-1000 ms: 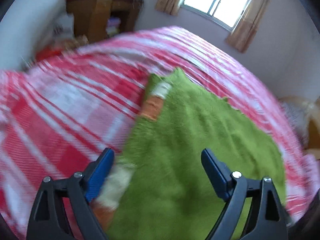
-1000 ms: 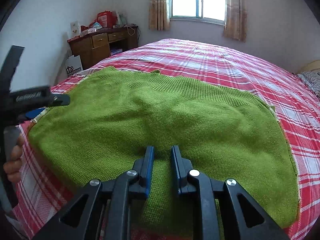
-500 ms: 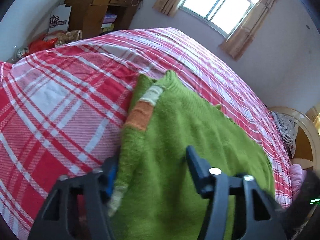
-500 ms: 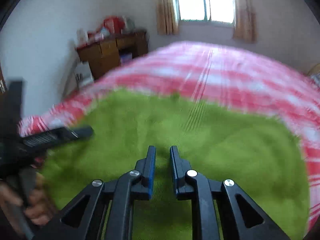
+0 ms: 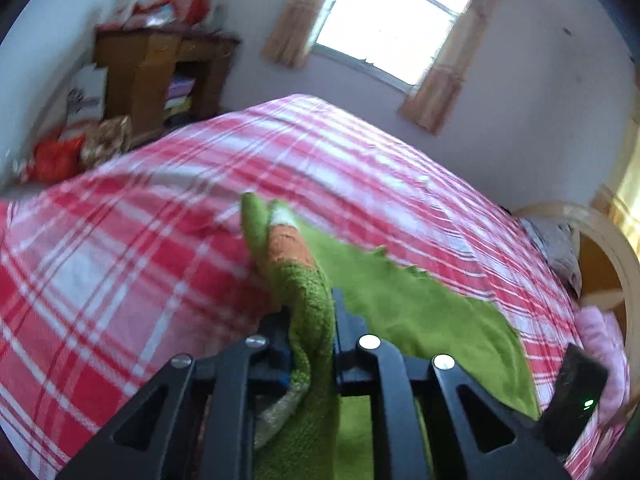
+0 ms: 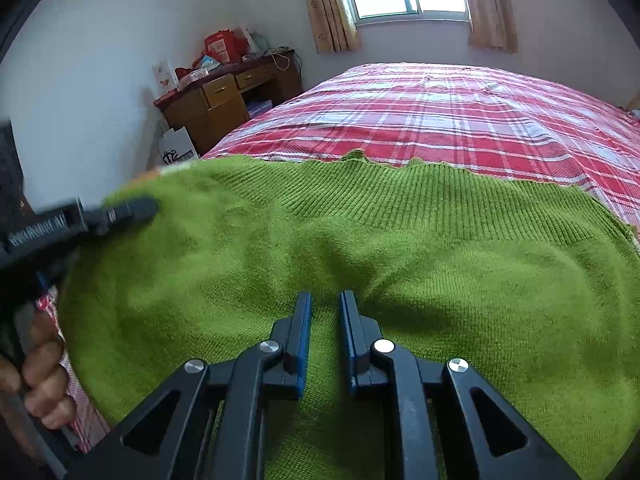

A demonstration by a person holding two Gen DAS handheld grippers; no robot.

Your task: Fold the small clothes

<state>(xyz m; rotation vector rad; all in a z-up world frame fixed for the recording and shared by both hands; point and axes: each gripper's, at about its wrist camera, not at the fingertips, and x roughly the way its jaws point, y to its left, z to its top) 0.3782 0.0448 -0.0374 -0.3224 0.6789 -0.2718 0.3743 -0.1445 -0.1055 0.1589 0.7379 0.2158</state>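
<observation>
We see a bed (image 6: 460, 112) with a red and white plaid cover, and on it a green knitted sweater (image 6: 360, 240) spread wide across the near part. Its far hem is ribbed and wavy; one edge carries an orange and a white band (image 5: 288, 240). Our left tongs (image 5: 311, 316) have just been closing and now grip that banded edge, which stands up as a bunched ridge between the jaws. Our right tongs (image 6: 324, 312) point down at the middle of the sweater, jaws nearly together with only a narrow gap; we cannot tell whether they pinch the knit.
</observation>
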